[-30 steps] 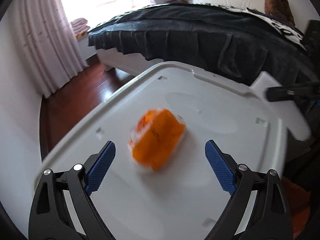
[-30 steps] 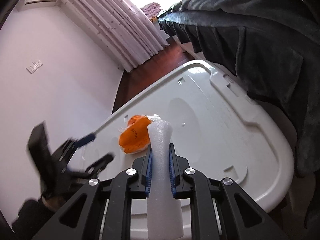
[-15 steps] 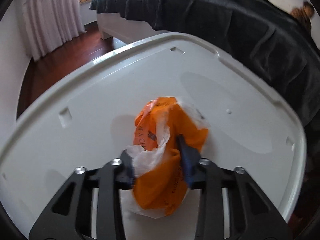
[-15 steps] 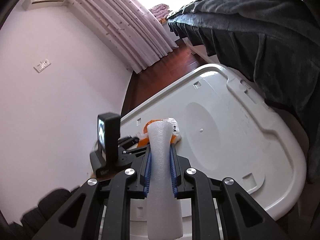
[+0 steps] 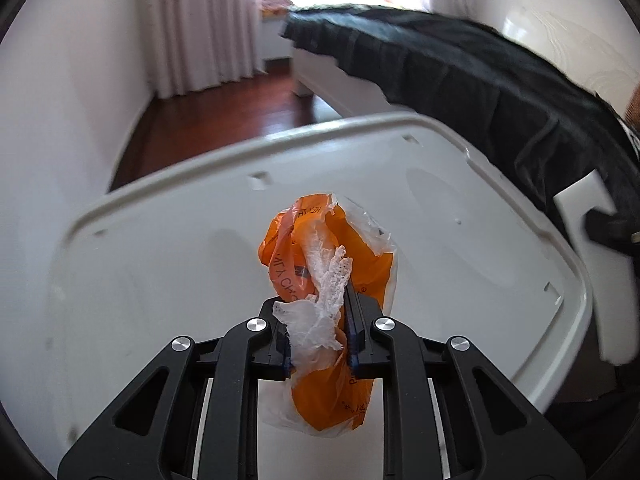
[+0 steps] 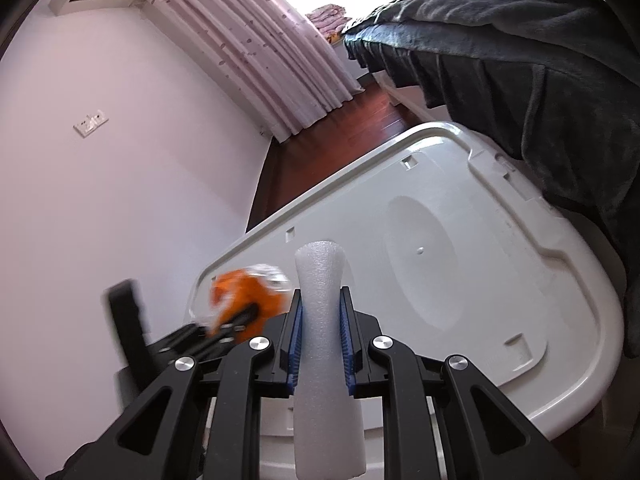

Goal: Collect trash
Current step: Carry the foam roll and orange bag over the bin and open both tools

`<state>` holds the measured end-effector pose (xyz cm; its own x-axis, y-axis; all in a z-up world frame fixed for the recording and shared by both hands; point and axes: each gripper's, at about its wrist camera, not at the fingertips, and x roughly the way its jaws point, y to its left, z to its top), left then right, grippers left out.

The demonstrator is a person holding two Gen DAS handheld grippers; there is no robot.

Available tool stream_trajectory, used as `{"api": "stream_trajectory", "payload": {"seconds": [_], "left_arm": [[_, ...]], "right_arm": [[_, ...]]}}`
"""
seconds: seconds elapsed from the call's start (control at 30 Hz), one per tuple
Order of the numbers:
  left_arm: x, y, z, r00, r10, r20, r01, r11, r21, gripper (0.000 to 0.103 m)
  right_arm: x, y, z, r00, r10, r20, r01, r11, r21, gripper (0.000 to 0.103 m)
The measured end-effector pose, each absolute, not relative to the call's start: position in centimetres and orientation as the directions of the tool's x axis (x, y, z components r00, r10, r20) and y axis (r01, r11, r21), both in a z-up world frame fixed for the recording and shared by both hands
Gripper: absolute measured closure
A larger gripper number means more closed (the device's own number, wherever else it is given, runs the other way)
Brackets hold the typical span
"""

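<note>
Orange wrapper (image 5: 332, 264) blurred beside foam piece (image 6: 324, 344)

- The orange plastic bag (image 5: 332, 280) carries dark printed lettering, seen in the left wrist view.
- Near the bag's top edge a short word stands upside down; it looks like "HEXTA" but cannot be read with certainty.
- Along the bag's left fold a line of letters runs sideways, roughly "YJV CHO"; the creases break it up.
- At the bag's lower right a word begins with "P"; the rest is hidden.
- In the right wrist view the bag is blurred and no text can be read.
</note>
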<state>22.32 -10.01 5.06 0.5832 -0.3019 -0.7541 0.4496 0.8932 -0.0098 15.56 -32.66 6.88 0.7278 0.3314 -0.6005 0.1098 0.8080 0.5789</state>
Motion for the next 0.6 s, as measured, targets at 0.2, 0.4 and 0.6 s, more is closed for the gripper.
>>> {"api": "stream_trajectory", "payload": {"seconds": [0.2,0.4,0.6], "left_arm": [[16.4,-6.1,8.9,0.637,-0.281,-0.718,0.382,0.924,-0.023,0.085],[9.5,-4.1,10.4,0.665,-0.261,-0.699,0.343,0.939,-0.024,0.085],[3.2,-3.9,9.1,0.671,-0.217,-0.709,0.304,0.953,-0.004,0.085]], "right_arm": [[15.2,-31.6,6.6,0.712,0.360,-0.603,0.083,0.809,0.582,0.086],[13.4,-30.2,6.2,0.706,0.362,-0.609,0.037,0.840,0.542,0.086],[10.0,-29.1,5.8,0.705,0.355,-0.614,0.004,0.864,0.504,0.086]]}}
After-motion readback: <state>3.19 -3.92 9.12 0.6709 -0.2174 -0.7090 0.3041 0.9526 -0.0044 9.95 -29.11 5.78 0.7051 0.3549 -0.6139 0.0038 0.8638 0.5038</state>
